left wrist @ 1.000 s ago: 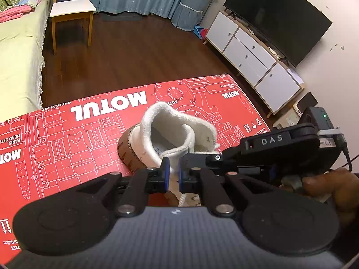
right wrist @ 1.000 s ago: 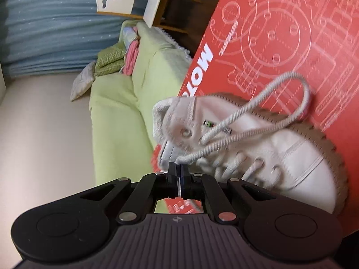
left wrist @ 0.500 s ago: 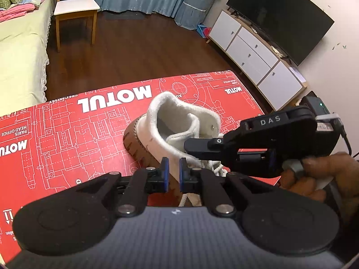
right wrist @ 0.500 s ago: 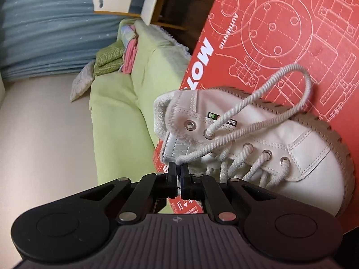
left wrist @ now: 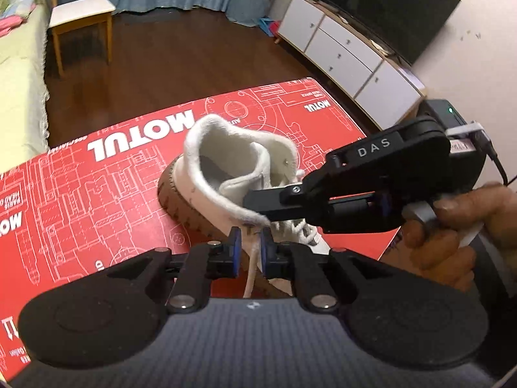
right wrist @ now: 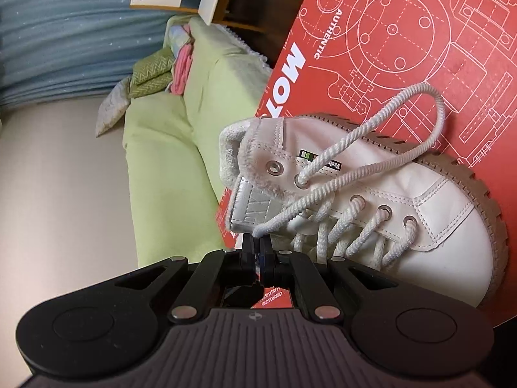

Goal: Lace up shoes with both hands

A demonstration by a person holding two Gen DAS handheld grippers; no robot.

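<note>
Since the earlier frame the left gripper (left wrist: 248, 246) has parted its blue pads, which stood closer together a second ago, and its jaws are opening at this moment; a white lace (left wrist: 252, 266) hangs down between them, and whether either pad touches it cannot be told. In the left wrist view the white shoe (left wrist: 226, 174) has grown larger and sits in the centre of the frame on the red mat (left wrist: 97, 174), heel and collar toward the upper left, brown sole showing at left. The right gripper (left wrist: 258, 201), held by a hand (left wrist: 452, 226) at the right edge, reaches across from the right and covers the laced front of the shoe. In the right wrist view the right gripper (right wrist: 257, 242) is at lower centre, jaws nearly together and pinching the end of the lace (right wrist: 339, 190); this lace runs up to the right, loops over the red mat (right wrist: 420, 32), and returns into the second eyelet from the top. The top eyelet (right wrist: 274, 167) is empty. Surroundings: a wooden chair (left wrist: 80, 13) at upper left, a green sofa (right wrist: 168, 113) with cushions at left, a white cabinet (left wrist: 349, 55) and dark television (left wrist: 387, 3) at upper right.
</note>
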